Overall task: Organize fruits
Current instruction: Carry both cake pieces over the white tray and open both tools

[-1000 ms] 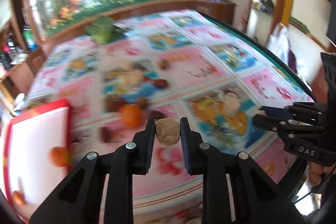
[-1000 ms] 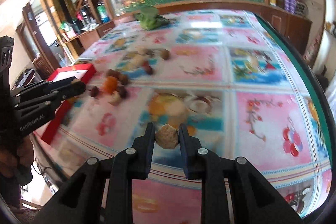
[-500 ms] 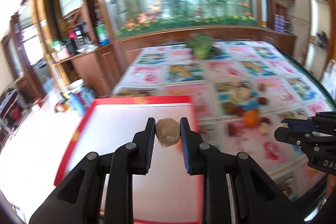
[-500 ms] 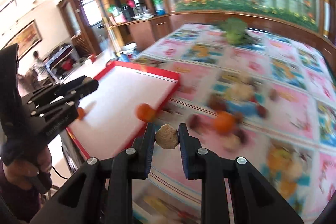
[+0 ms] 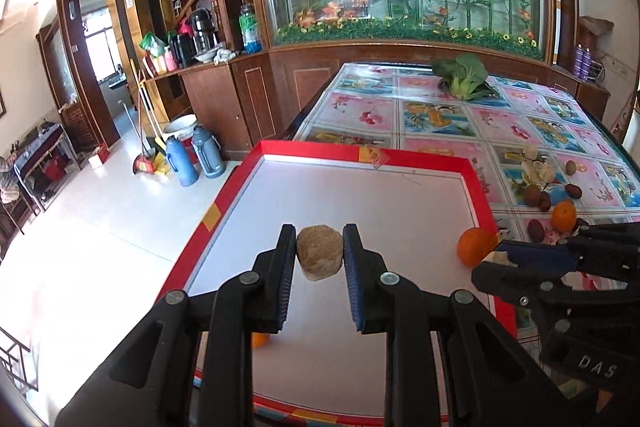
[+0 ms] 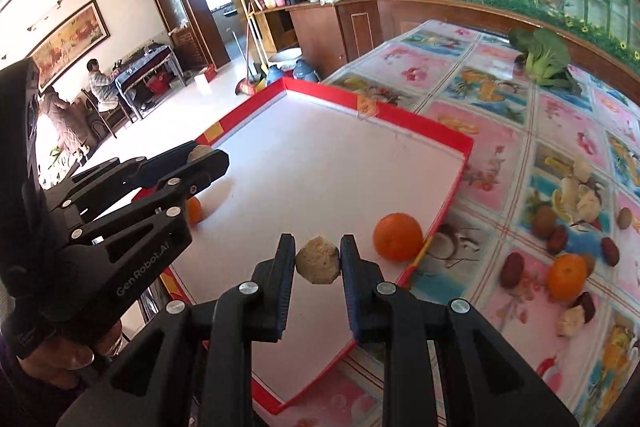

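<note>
My left gripper (image 5: 319, 253) is shut on a rough tan fruit (image 5: 320, 251) and holds it above the white, red-rimmed tray (image 5: 360, 195). My right gripper (image 6: 318, 261) is shut on a second tan fruit (image 6: 318, 259) above the tray's near right part (image 6: 320, 167). Two oranges lie in the tray: one by its right rim (image 6: 397, 236), also in the left wrist view (image 5: 476, 246), and one at the left (image 6: 193, 211), partly hidden behind the left gripper. Another orange (image 6: 567, 275) and several dark and pale fruits (image 6: 556, 227) lie on the patterned tablecloth.
A leafy green vegetable (image 5: 462, 74) lies at the table's far end. The tray overhangs the table's left edge above a white tiled floor with blue flasks (image 5: 192, 157). A wooden counter and glass wall stand behind the table.
Both grippers have swung left from over the loose fruits to over the tray, each still holding its tan fruit. The right gripper now sits close beside the left one.
</note>
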A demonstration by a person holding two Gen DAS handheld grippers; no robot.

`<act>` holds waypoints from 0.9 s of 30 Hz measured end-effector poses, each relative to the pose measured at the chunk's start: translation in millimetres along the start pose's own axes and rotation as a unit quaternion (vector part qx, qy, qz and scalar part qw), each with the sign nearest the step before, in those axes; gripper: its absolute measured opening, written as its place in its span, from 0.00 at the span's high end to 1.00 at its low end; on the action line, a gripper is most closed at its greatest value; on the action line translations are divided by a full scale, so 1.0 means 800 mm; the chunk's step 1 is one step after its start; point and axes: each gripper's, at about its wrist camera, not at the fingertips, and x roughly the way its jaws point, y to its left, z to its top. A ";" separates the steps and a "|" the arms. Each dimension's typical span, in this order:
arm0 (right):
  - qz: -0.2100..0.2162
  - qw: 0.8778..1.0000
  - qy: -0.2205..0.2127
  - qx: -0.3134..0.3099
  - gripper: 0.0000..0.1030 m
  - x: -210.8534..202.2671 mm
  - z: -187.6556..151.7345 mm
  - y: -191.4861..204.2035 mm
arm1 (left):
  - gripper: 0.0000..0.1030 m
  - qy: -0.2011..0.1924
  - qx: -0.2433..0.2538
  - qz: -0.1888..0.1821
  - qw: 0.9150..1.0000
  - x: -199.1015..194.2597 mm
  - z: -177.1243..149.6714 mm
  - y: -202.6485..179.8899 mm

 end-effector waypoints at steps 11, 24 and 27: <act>-0.003 1.000 0.027 0.003 0.79 0.022 -0.003 0.005 | 0.75 0.014 -0.005 -0.013 1.000 0.019 -0.009 0.006; -0.007 0.998 0.058 0.010 0.78 0.045 -0.007 -0.004 | 0.75 0.033 -0.018 -0.021 0.999 0.033 -0.016 0.014; -0.001 0.998 0.052 0.022 0.77 0.037 -0.005 -0.011 | 0.71 0.031 -0.012 -0.015 0.999 0.028 -0.014 0.012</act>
